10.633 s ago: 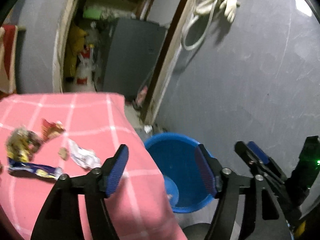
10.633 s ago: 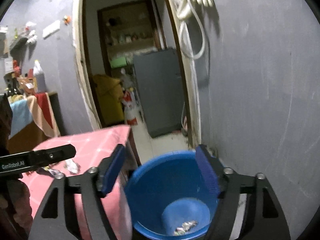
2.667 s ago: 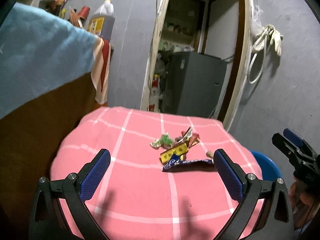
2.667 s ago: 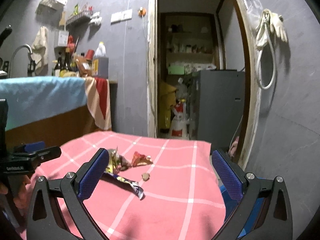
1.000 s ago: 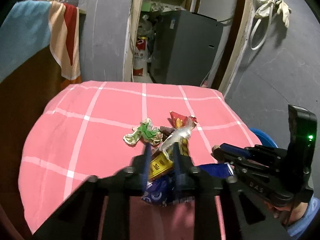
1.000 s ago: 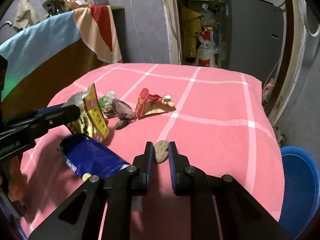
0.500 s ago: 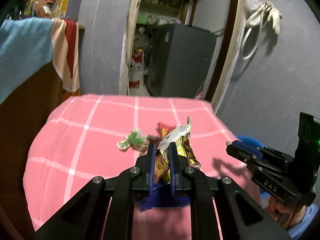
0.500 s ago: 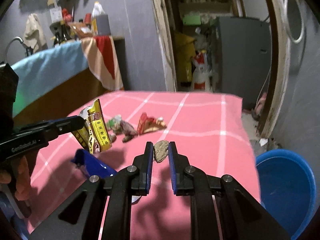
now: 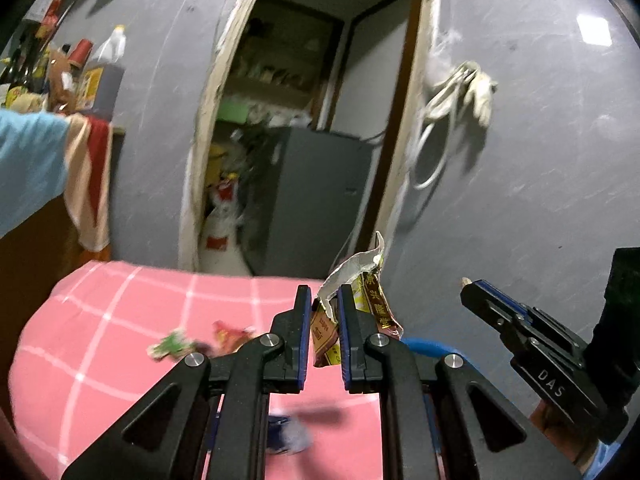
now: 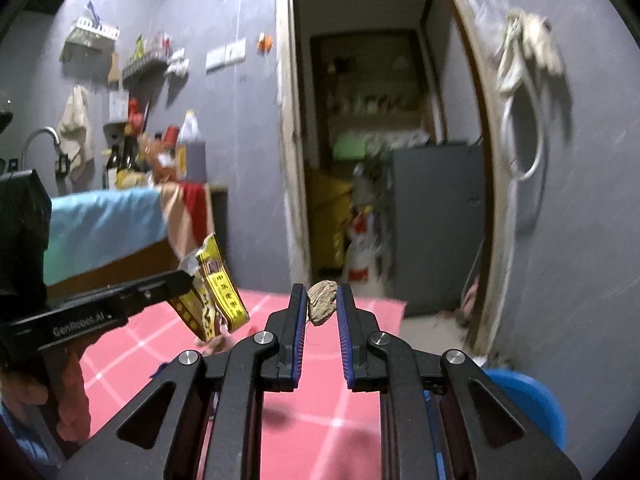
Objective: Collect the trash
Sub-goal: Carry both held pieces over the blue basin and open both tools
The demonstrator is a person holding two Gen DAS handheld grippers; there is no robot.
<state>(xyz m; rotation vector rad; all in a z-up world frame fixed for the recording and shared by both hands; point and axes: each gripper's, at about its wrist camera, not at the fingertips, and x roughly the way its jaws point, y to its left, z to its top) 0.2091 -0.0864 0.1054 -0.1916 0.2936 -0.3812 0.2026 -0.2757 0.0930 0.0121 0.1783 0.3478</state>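
With both tongs lifted off the pink checked desk (image 9: pixel 120 320), each has its own bit of trash. Left tongs (image 9: pixel 324 312) are pinched tight on a yellow snack wrapper (image 9: pixel 370 304), which sticks up past the tips. Right tongs (image 10: pixel 322 312) are squeezed on a small brown scrap (image 10: pixel 321 307). My guess is both loads get dumped together in the blue bin (image 10: pixel 532 408), low right by the desk. A green wrapper (image 9: pixel 170 345) and red wrapper (image 9: pixel 230 334) sit on the desk.
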